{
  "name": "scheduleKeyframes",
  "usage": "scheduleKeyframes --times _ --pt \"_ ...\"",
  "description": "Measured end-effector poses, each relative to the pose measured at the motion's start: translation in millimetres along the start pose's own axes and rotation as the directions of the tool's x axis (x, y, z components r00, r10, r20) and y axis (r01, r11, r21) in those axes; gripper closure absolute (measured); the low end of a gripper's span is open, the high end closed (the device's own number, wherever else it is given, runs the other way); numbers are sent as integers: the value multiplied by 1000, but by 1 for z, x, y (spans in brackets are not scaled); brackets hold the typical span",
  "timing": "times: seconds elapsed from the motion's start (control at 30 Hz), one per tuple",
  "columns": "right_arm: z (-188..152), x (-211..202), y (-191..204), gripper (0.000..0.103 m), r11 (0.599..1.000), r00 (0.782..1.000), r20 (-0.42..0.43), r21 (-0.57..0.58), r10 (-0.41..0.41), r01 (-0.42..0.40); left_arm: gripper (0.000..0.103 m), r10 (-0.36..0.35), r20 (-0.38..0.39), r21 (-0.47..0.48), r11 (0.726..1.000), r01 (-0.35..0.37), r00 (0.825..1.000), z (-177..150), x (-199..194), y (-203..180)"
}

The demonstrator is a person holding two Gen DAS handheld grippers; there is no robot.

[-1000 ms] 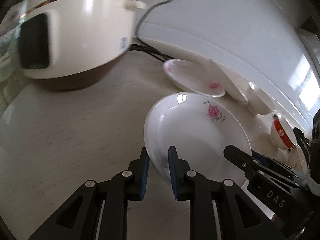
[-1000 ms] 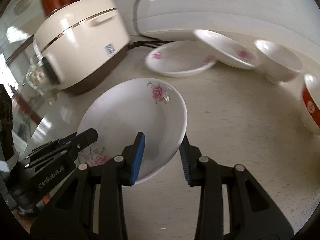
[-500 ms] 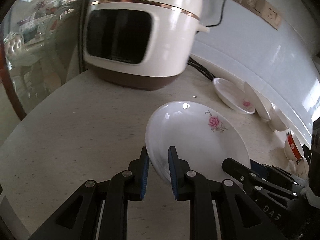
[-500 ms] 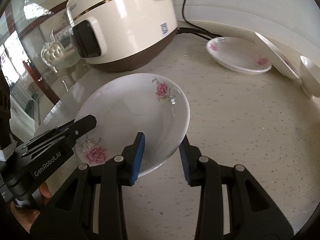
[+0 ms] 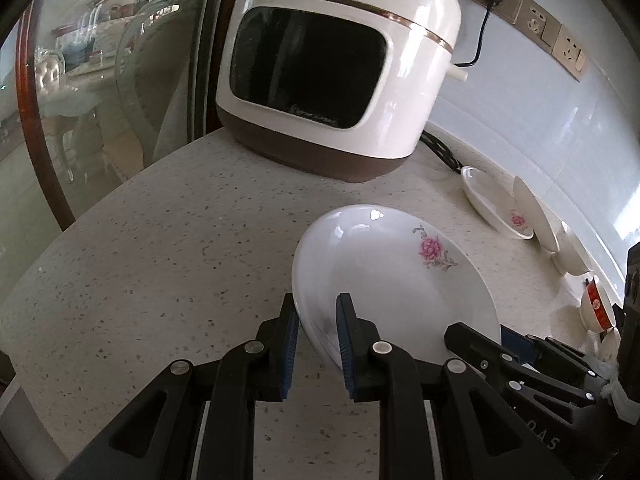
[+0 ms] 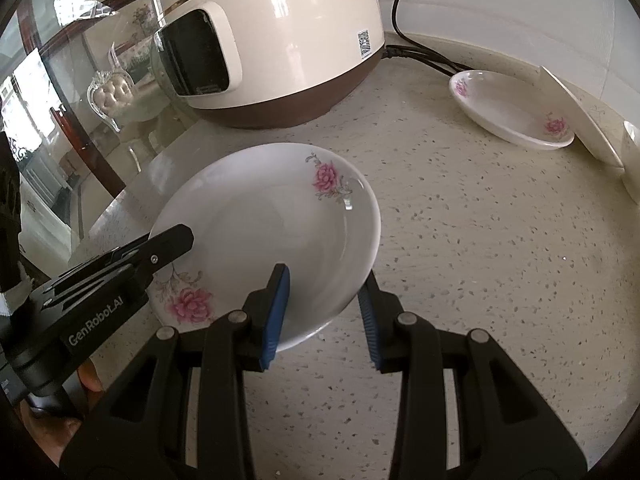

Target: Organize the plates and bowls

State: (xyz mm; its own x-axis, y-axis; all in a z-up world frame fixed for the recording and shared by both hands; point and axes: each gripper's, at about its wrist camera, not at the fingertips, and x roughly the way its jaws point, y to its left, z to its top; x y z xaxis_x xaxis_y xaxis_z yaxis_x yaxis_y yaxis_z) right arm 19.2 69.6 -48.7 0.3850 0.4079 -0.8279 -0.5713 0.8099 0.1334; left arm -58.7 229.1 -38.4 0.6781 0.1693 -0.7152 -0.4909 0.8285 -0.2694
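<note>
Cooker: "thesuns" | left tool, right tool: both clamp floral plate | "GenRoboAI"

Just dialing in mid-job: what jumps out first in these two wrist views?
A white plate with pink flowers sits front and centre, gripped on opposite rims by the left gripper and the right gripper. Behind it a big cream rice cooker stands on the speckled counter. More flowered dishes lie along the wall, right of the cooker.
</note>
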Motion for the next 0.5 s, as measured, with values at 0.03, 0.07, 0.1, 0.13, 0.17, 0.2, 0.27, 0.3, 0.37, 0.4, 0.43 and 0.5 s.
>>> scheduleKeyframes --times 0.03,0.07,0.1,0.13,0.17,0.2,0.27,0.3,0.37,0.4,0.43,0.5 --pt "0 0 1 64 1000 1000 0 -2 0 0 83 1 0 -1 1000 -1 1000 0 0 1" --pt "0 0 1 64 1000 1000 0 -4 0 0 83 3 -1 -1 1000 -3 1000 -1 -1 1" --pt "-1 0 2 64 1000 1000 -1 -7 0 0 83 6 -1 0 1000 -6 1000 -1 -1 1" --pt "-2 -1 3 64 1000 1000 0 -11 -4 4 83 8 -3 -1 1000 -8 1000 -1 -1 2" --pt "-2 -1 4 63 1000 1000 2 -17 -7 7 83 6 -5 -5 1000 -6 1000 -1 0 2" --pt "-2 0 4 63 1000 1000 2 -21 -9 9 83 4 -8 -7 1000 -5 1000 -1 -1 4" --pt "-2 0 5 62 1000 1000 2 -24 -7 7 83 8 -13 -8 1000 -8 1000 -1 1 3" --pt "-2 0 5 62 1000 1000 2 -22 -5 5 83 7 -17 -11 1000 -7 1000 -1 1 4" --pt "-1 0 4 62 1000 1000 4 -14 2 -2 79 9 -15 -13 1000 -9 1000 -1 1 3" --pt "-2 0 4 61 1000 1000 6 -14 1 -1 78 7 -16 -12 1000 -7 1000 0 3 2" --pt "-2 -1 4 58 1000 1000 14 -18 -4 5 77 10 -16 -10 1000 -10 1000 0 2 1" --pt "-2 -6 6 55 999 999 34 -32 -34 35 72 17 -5 -3 1000 -17 1000 0 1 0"
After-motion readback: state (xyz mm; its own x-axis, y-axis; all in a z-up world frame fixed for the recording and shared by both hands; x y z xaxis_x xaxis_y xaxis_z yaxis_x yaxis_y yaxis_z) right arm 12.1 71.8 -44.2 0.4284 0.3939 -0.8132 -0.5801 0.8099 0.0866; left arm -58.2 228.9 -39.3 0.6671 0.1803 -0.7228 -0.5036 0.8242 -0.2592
